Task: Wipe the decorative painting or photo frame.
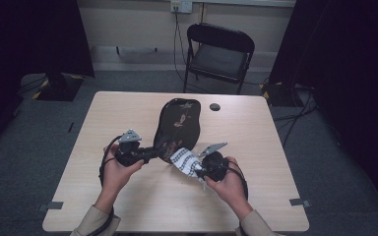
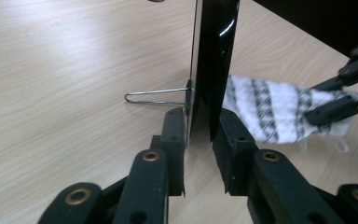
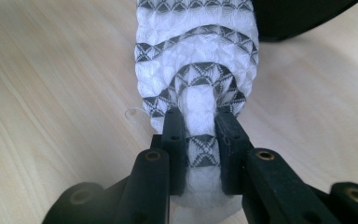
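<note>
A glossy black oval tray (image 1: 177, 125) with a floral pattern stands tilted up on its near edge at the middle of the table. My left gripper (image 1: 153, 154) comes in from the left and is shut on that near edge (image 2: 214, 56), one jaw on each face. A thin wire loop (image 2: 154, 96) sticks out from the tray's back. A white cloth with grey patterned bands (image 1: 184, 161) lies against the tray's lower right side. My right gripper (image 1: 195, 169) is shut on a bunched fold of that cloth (image 3: 196, 56), and it shows again in the left gripper view (image 2: 313, 101).
A small black round object (image 1: 215, 106) lies on the wooden table (image 1: 128, 206) behind the tray. A black folding chair (image 1: 219, 54) stands beyond the far edge. Cables run over the floor at the right, and dark curtains hang on both sides.
</note>
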A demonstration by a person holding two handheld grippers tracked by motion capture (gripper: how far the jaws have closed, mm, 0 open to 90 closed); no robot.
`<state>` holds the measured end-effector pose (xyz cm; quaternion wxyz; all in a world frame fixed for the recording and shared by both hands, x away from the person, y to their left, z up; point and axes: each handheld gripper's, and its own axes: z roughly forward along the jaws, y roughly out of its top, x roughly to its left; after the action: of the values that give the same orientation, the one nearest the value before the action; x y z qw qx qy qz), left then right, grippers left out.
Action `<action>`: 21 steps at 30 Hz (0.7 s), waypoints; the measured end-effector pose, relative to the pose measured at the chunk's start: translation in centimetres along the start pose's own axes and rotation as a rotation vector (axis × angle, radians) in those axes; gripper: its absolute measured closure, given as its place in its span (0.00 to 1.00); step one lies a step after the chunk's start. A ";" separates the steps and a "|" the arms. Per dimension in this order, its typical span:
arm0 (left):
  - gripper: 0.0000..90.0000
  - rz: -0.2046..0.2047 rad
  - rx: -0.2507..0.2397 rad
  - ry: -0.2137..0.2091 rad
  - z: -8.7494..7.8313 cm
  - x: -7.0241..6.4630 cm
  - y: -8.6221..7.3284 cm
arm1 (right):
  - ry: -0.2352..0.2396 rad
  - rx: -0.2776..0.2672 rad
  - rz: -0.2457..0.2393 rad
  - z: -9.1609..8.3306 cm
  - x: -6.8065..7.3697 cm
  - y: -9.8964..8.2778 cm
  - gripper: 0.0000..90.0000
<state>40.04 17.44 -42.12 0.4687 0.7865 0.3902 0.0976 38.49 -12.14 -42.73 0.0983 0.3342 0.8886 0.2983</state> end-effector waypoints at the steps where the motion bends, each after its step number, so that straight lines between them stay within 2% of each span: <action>1: 0.82 -0.010 -0.005 -0.003 -0.2 0.0 0.0 | -0.005 -0.011 0.002 -0.5 0.0 0.2 0.85; 12: 0.84 -0.002 0.003 0.005 -0.5 -0.1 -0.2 | -0.019 -0.146 -0.061 -5.1 1.1 4.3 0.85; 16: 0.86 0.002 0.001 0.008 -0.4 -0.1 -0.2 | -0.019 -0.166 -0.079 -5.5 1.7 5.6 0.85; 21: 0.87 0.000 -0.002 0.005 -0.4 -0.1 -0.1 | -0.016 -0.146 -0.090 -4.8 2.0 5.8 0.85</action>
<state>39.75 17.65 -42.00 0.4686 0.7858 0.3912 0.0999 38.26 -9.57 -35.38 0.1429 0.2882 0.8779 0.3547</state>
